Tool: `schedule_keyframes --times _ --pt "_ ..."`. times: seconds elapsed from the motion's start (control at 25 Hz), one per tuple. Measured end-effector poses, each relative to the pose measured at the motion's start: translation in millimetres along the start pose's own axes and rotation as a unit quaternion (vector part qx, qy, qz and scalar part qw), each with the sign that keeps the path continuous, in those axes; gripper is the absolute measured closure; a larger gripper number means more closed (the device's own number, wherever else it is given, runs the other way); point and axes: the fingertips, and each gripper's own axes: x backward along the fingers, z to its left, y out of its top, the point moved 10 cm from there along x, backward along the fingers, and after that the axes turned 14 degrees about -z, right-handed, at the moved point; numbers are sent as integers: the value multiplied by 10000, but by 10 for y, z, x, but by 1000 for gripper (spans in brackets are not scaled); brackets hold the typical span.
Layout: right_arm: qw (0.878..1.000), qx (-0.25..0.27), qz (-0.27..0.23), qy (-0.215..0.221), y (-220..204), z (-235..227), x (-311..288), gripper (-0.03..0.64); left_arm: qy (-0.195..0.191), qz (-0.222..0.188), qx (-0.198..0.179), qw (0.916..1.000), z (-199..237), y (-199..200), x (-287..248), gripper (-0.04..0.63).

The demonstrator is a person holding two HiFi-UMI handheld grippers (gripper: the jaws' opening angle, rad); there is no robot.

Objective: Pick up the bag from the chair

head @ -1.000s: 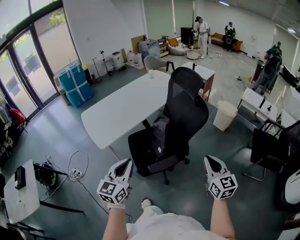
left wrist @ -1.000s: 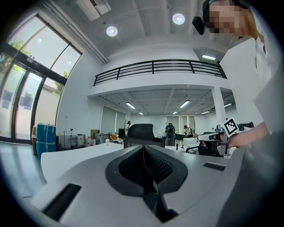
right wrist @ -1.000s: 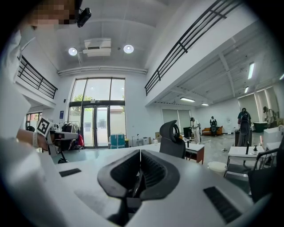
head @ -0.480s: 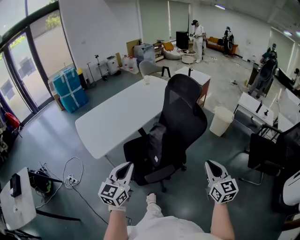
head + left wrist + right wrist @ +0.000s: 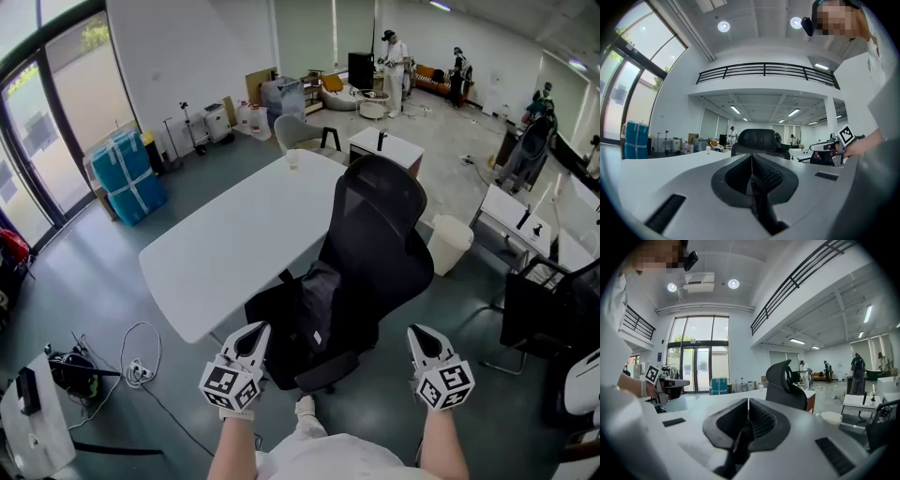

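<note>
A dark bag [image 5: 322,305] leans on the seat of a black mesh office chair [image 5: 380,248] just ahead of me in the head view. My left gripper [image 5: 251,334] is held low at the chair's left, jaws shut and empty. At the chair's right my right gripper [image 5: 421,337] is likewise shut with nothing in it. Both stop short of the chair and touch nothing. The chair's headrest [image 5: 758,139] shows over the left gripper's shut jaws, and the chair back [image 5: 784,383] stands right of the right gripper's jaws. The bag is hidden in both gripper views.
A long white table [image 5: 234,234] stands left of the chair. A white bin [image 5: 450,246] sits right of it, and a dark chair [image 5: 553,319] at far right. Cables [image 5: 141,347] lie on the floor at left. People stand far back [image 5: 392,56].
The chair and bag have come closer and now sit more in the middle of the head view. Both grippers keep their place and stay shut.
</note>
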Motion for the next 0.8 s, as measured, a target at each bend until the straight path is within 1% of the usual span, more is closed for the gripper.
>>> schedule_keyframes --times 0.24,0.44,0.68,0.8 --pt "9998 -47 160 -125 -127 -41 -542 597 -179 149 13 9997 523 -100 -435 571" --pt "9997 -22 210 -104 -209 24 -953 595 -345 176 52 9992 894 -166 -735 571" --pt "9996 66 284 -46 -319 143 -1299 595 -590 183 139 9980 1202 -285 -998 571" --pt "9993 39 369 20 -414 170 -1386 595 -706 200 254 9970 1286 -368 -1124 571"
